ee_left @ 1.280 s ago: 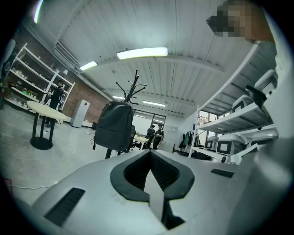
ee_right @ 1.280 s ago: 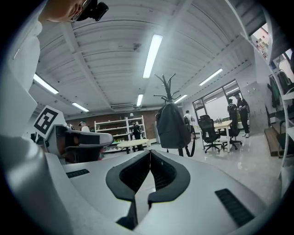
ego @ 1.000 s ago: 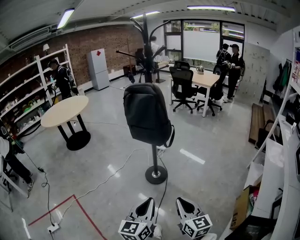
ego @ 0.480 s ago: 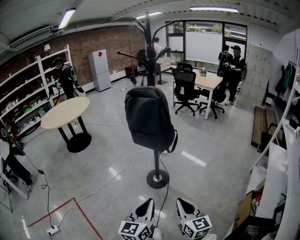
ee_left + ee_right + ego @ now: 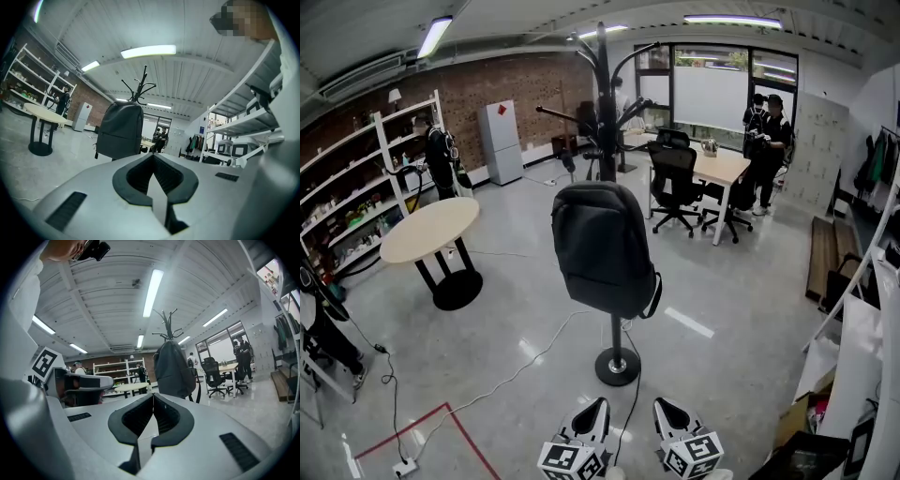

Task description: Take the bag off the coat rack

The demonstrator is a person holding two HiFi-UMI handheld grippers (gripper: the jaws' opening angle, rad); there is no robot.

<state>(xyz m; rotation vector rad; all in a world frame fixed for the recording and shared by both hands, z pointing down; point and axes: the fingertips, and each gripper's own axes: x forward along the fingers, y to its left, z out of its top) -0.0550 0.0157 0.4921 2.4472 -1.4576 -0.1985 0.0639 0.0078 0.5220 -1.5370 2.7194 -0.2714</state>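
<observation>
your left gripper and right gripper are side by side nearest you, both clenched shut on nothing. ahead, well apart from them, the bag hangs on the rack, mid-floor. a round table stands farther left and a desk at the far right.

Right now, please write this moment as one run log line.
bag: hangs on coat rack | left claw: shut, empty | right claw: shut, empty | contact: none yet
</observation>
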